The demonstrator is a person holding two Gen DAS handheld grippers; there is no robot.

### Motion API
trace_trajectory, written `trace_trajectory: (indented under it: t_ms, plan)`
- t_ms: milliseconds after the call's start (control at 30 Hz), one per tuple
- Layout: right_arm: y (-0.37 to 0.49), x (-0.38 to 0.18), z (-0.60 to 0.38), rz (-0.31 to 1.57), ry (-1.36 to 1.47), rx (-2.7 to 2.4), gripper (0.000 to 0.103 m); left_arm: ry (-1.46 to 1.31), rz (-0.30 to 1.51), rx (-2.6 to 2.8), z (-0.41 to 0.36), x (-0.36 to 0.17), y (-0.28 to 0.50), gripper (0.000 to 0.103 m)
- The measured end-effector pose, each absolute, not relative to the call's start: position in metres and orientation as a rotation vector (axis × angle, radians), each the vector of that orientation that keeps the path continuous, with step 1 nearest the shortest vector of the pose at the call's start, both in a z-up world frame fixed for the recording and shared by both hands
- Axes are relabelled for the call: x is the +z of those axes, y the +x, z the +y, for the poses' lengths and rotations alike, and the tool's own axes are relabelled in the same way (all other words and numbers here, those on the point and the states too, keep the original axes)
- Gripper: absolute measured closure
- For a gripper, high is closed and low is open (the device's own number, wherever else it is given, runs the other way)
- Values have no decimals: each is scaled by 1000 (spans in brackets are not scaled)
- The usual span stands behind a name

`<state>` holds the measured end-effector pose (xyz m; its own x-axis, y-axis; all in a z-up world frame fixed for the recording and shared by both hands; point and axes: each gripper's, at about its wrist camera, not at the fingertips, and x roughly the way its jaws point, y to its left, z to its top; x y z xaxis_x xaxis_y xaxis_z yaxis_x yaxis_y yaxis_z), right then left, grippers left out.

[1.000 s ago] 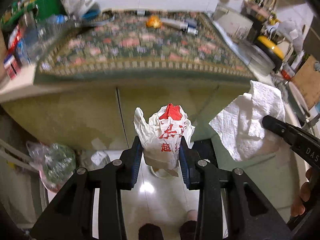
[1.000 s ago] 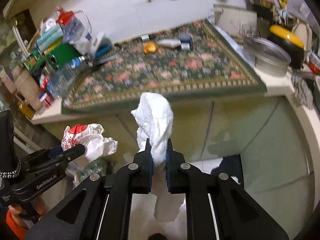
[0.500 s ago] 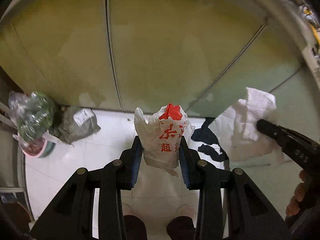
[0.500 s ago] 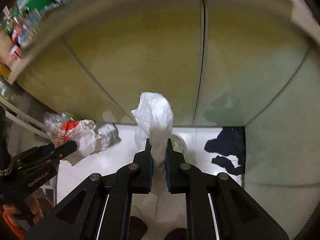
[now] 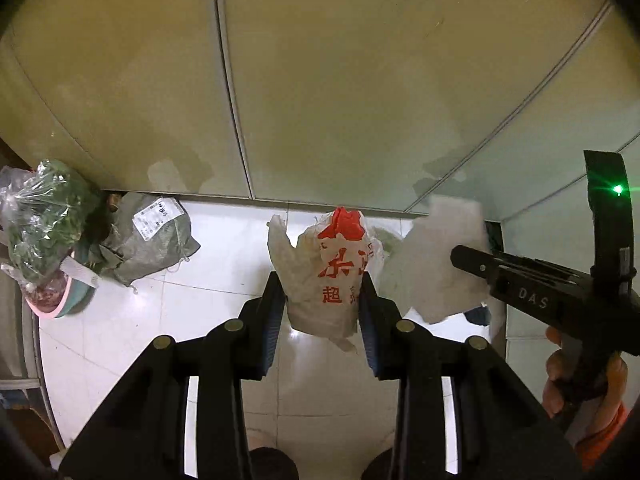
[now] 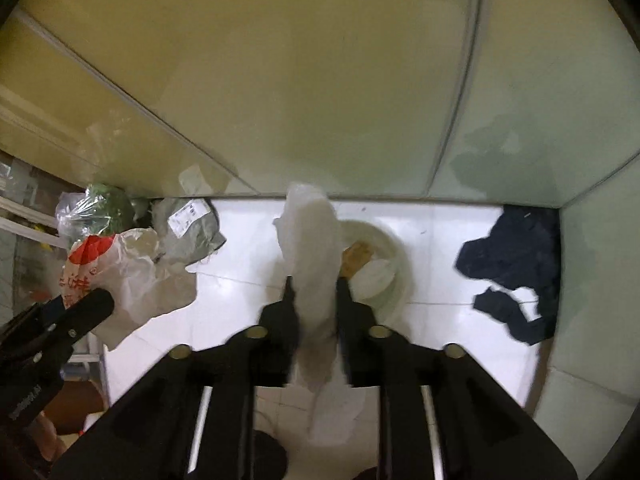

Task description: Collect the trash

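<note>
My left gripper [image 5: 322,300] is shut on a crumpled white plastic bag with red print [image 5: 328,276] and holds it above the white floor. It also shows in the right wrist view [image 6: 116,268] at the left. My right gripper [image 6: 314,300] has its jaws a little apart around a white paper towel [image 6: 312,248], which hangs between them and looks blurred. The towel shows in the left wrist view [image 5: 436,268] at the right. A round white bin [image 6: 392,268] with some trash in it stands on the floor just beyond the towel.
Pale green cabinet doors [image 5: 320,80] fill the background. A bag of green vegetables [image 5: 44,216] and a grey sack with a label [image 5: 148,240] lie on the floor at the left. A dark blue cloth [image 6: 516,268] lies at the right corner.
Both grippers have tilted down from the countertop to the floor. The right jaws have spread a little around the paper towel. The white bin has come into view under it.
</note>
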<state>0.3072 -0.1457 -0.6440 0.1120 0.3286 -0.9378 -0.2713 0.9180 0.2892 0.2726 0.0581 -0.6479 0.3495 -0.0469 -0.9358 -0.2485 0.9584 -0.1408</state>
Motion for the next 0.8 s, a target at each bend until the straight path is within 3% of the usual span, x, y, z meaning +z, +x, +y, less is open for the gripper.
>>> trace_trajectory:
  t_ms: [67,167,367,467,800]
  plan:
    - [309,-647,-148,1389,64,435,63,-274,1220,125,58,-656,278,67]
    - [312,-646,-150,1376,66,429,61,-266,1234,111,52,-665,285,67]
    - [313,-627,-167,1328,54,389,60,-250,1272,28,22,-677,306,62]
    - [313,-614,-177,1307,51,365,60,-250,1301,-18,7,-683,315,49]
    - [305,-558,-193,1262,61,334,59,-224,1307,-12,2,-632,313,48]
